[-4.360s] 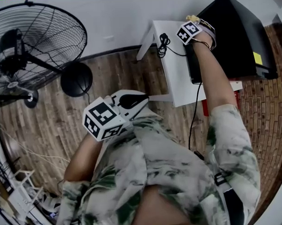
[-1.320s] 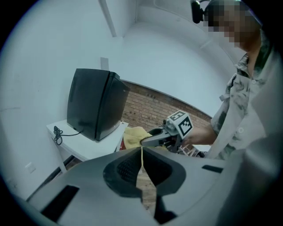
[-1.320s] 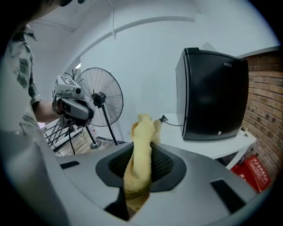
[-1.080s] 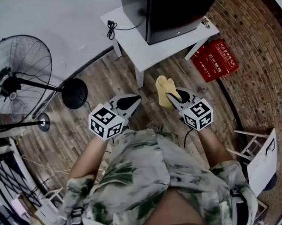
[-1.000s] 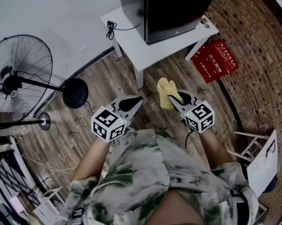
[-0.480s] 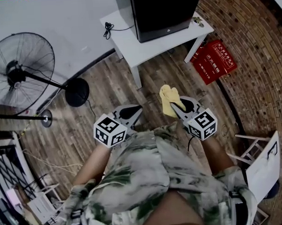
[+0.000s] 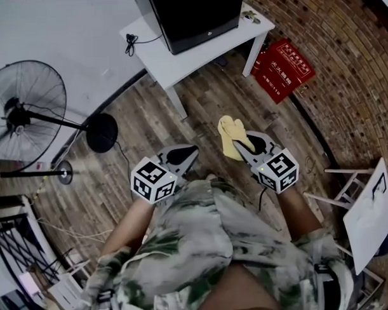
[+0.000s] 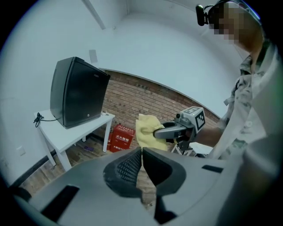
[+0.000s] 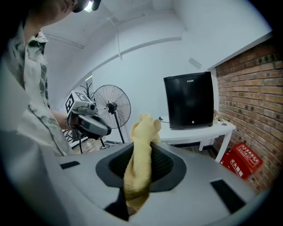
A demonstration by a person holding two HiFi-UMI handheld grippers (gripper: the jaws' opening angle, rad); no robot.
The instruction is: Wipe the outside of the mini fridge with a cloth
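Right gripper [image 7: 242, 147]: jaws clamped on yellow cloth [image 7: 229, 133], bunched upright, top poking past tips. Left gripper [image 7: 189, 151]: jaws pressed together, nothing between. Both near body, well apart from black mini fridge [image 7: 190, 14] on white table [image 7: 172, 62], far side. Wood floor [image 7: 199, 110] between; fan [image 7: 24, 116] left, red box [image 7: 284, 68] right of table.

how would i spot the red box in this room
Start at the white table carrying the black mini fridge. On the floor beside the table leg nearest the brick wall sits the red box, printed in white and the only red thing around.
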